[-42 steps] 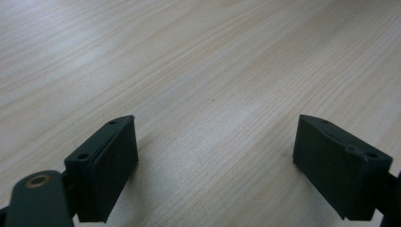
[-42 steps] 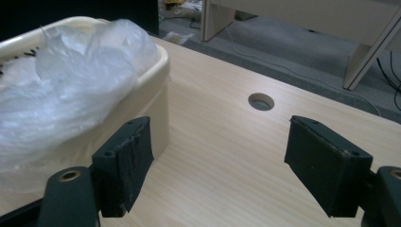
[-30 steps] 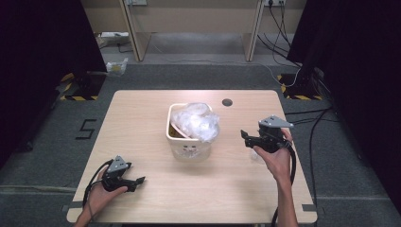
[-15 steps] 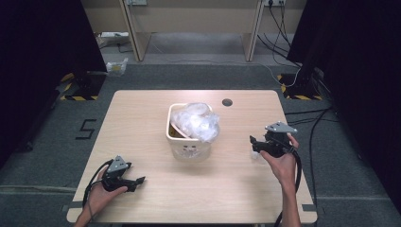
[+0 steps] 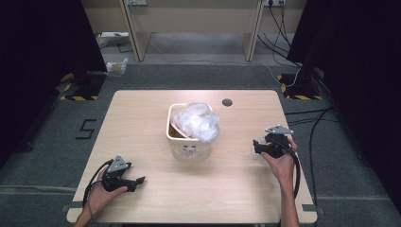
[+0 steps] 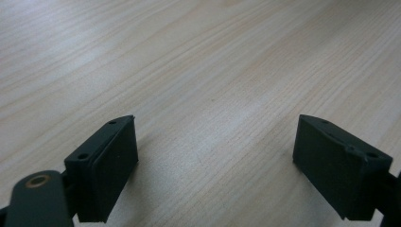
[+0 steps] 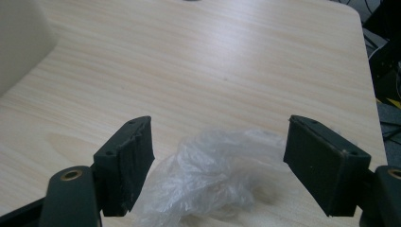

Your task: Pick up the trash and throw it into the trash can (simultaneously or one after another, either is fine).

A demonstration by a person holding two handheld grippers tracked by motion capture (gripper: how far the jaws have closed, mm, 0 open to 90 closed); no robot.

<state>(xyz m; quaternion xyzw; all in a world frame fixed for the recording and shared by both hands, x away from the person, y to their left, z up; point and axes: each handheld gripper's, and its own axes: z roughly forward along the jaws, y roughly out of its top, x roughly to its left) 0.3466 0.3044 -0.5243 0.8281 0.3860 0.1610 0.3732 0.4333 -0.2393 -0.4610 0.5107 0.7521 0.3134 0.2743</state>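
A small cream bin (image 5: 188,142) stands mid-table with crumpled clear plastic (image 5: 196,122) bulging out of its top. In the right gripper view, a loose wad of clear plastic film (image 7: 213,175) lies on the wood between the wide-apart jaws of my right gripper (image 7: 220,130), and the pads do not touch it. The same right gripper (image 5: 257,147) sits low near the table's right edge, pointing left. My left gripper (image 5: 140,182) rests at the front left, and its jaws (image 6: 215,161) are open over bare wood.
The bin's pale wall (image 7: 19,38) shows at the far left of the right gripper view. A round cable hole (image 5: 227,102) sits in the table's far side. Cables run across the floor to the right of the table (image 5: 142,118).
My right gripper has come down and drifted toward the right edge of the table, still open. The left gripper has stayed put.
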